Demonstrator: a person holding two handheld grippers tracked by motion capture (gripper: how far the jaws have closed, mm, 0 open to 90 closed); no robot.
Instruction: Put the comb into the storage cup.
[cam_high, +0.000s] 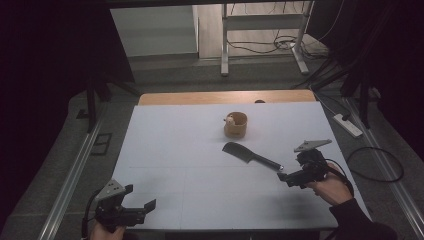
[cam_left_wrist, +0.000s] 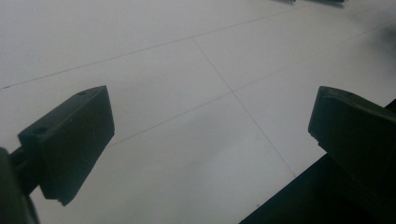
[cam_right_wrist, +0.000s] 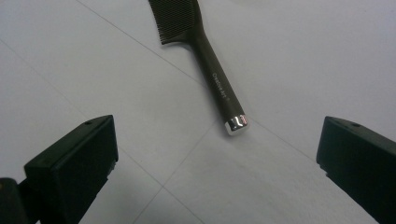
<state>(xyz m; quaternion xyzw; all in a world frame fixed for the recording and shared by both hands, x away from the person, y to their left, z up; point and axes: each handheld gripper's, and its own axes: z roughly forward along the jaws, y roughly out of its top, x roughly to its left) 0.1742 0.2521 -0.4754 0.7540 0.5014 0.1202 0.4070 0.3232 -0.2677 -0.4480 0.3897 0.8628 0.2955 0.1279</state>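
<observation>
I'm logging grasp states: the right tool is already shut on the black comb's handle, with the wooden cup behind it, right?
Not quite. The right tool is open, jaws apart and short of the black plastic comb, as the right gripper view shows. The round wooden cup does stand behind.

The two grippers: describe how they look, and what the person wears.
The left gripper and the right gripper are black, with blocky jaws, a grey three-cornered plate on top and a trailing black cable. A dark sleeve covers the right forearm.
</observation>
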